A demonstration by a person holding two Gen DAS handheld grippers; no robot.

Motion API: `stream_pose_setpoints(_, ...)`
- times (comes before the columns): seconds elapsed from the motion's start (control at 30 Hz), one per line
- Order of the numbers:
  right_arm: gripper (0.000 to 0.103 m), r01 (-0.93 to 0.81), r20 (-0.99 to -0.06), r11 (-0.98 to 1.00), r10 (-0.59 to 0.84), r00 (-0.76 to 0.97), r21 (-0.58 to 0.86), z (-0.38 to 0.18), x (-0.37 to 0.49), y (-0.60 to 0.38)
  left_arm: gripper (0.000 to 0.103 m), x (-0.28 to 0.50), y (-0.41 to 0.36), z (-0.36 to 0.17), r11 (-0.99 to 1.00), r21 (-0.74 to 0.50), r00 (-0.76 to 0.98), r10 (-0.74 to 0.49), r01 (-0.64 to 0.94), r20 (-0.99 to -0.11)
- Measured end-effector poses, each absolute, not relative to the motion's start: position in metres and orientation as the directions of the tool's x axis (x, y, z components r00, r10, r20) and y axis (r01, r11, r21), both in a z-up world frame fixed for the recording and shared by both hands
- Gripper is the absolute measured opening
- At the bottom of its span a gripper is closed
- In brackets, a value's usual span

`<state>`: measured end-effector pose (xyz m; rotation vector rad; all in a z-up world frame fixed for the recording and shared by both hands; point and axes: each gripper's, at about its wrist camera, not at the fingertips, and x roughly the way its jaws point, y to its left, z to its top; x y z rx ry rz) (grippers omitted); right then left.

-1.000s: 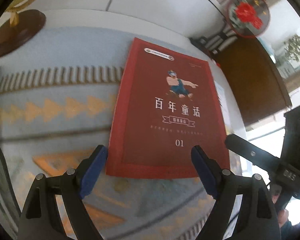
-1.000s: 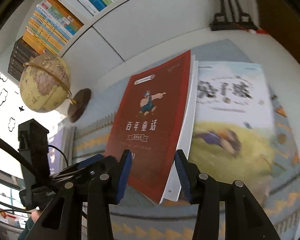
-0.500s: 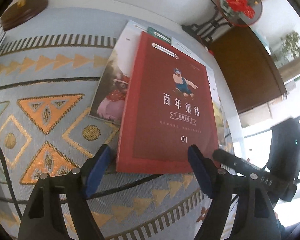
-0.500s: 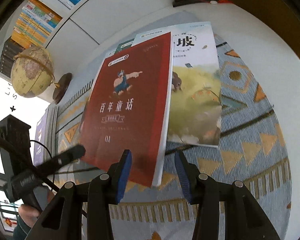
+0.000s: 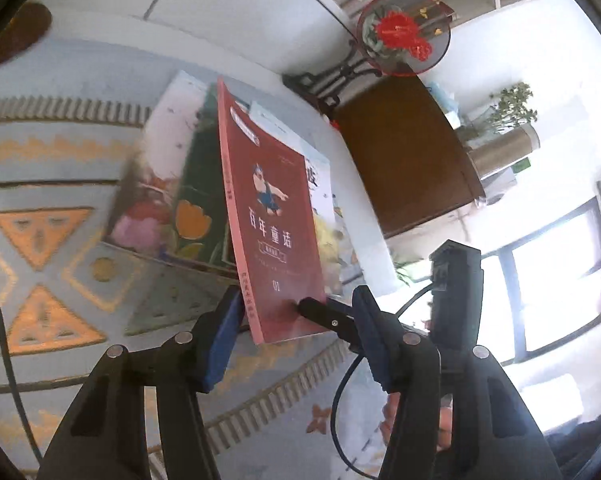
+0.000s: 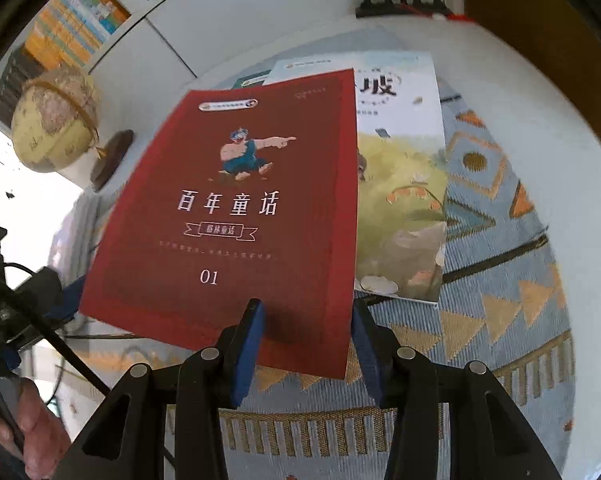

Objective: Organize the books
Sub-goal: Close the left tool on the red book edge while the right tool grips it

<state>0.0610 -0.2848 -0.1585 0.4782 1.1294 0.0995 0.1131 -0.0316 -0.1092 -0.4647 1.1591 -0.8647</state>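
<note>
A red book (image 6: 236,216) with a cartoon figure and "01" on its cover hangs tilted above the table. My right gripper (image 6: 306,316) is shut on its lower corner, one pad on the cover and the other beneath. In the left wrist view the red book (image 5: 272,232) stands steeply on edge. Its lower spine corner sits between the closing jaws of my left gripper (image 5: 296,320). The pads do not press on it. A black finger of the right gripper (image 5: 320,314) lies on the cover there. Two picture books (image 5: 172,208) (image 6: 400,200) lie flat underneath.
A blue woven mat (image 6: 500,300) with orange triangles covers the white table. A globe (image 6: 54,120) stands at the back left, a red fan ornament (image 5: 400,32) on a black stand at the back right. Shelved books (image 6: 72,28) line the wall. A hand (image 6: 32,436) shows low left.
The red book has tipped from lying nearly flat to standing steeply, baring the picture books under it. My left jaws have narrowed around its spine corner. The right gripper keeps its hold.
</note>
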Motion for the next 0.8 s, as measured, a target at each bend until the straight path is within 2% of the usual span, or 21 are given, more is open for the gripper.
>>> stream_pose_setpoints(0.1, 0.044, 0.178, -0.828, 0.866, 0.357, 0.432, 0.466, -0.161, 0.062, -0.293, 0.051, 0.128, -0.043, -0.138, 0.663, -0.686, 0.13, -0.741, 0.3, -0.659)
stream_pose_setpoints(0.17, 0.044, 0.176, -0.831, 0.867, 0.359, 0.425, 0.465, -0.161, 0.063, -0.293, 0.045, 0.135, -0.049, -0.152, 0.676, -0.692, 0.14, -0.733, 0.255, -0.665)
stream_pose_setpoints(0.2, 0.044, 0.175, -0.832, 0.867, 0.362, 0.42, 0.466, -0.161, 0.063, -0.293, 0.039, 0.135, -0.051, -0.155, 0.683, -0.691, 0.148, -0.728, 0.237, -0.669)
stream_pose_setpoints(0.23, 0.044, 0.176, -0.83, 0.863, 0.371, 0.416, 0.474, -0.161, 0.063, -0.295, 0.028, 0.137, -0.053, -0.157, 0.684, -0.693, 0.151, -0.728, 0.23, -0.669)
stream_pose_setpoints(0.3, 0.047, 0.188, -0.819, 0.842, 0.4, 0.411, 0.506, -0.162, 0.062, -0.298, 0.013, 0.139, -0.058, -0.159, 0.684, -0.692, 0.137, -0.727, 0.231, -0.673)
stream_pose_setpoints(0.33, 0.051, 0.194, -0.808, 0.826, 0.421, 0.412, 0.529, -0.163, 0.061, -0.301, 0.011, 0.138, -0.061, -0.159, 0.677, -0.699, 0.127, -0.733, 0.232, -0.668)
stream_pose_setpoints(0.43, 0.063, 0.225, -0.762, 0.758, 0.49, 0.423, 0.612, -0.165, 0.055, -0.313, 0.008, 0.139, -0.052, -0.156, 0.597, -0.784, 0.085, -0.801, 0.17, -0.592)
stream_pose_setpoints(0.63, 0.064, 0.308, -0.587, 0.5, 0.66, 0.469, 0.809, -0.188, 0.032, -0.34, 0.008, 0.143, -0.04, -0.144, 0.459, -0.887, 0.048, -0.888, 0.054, -0.457)
stream_pose_setpoints(0.8, 0.065, 0.342, -0.442, 0.292, 0.711, 0.547, 0.893, -0.209, 0.021, -0.354, 0.008, 0.146, -0.047, -0.146, 0.451, -0.892, 0.015, -0.893, 0.029, -0.45)
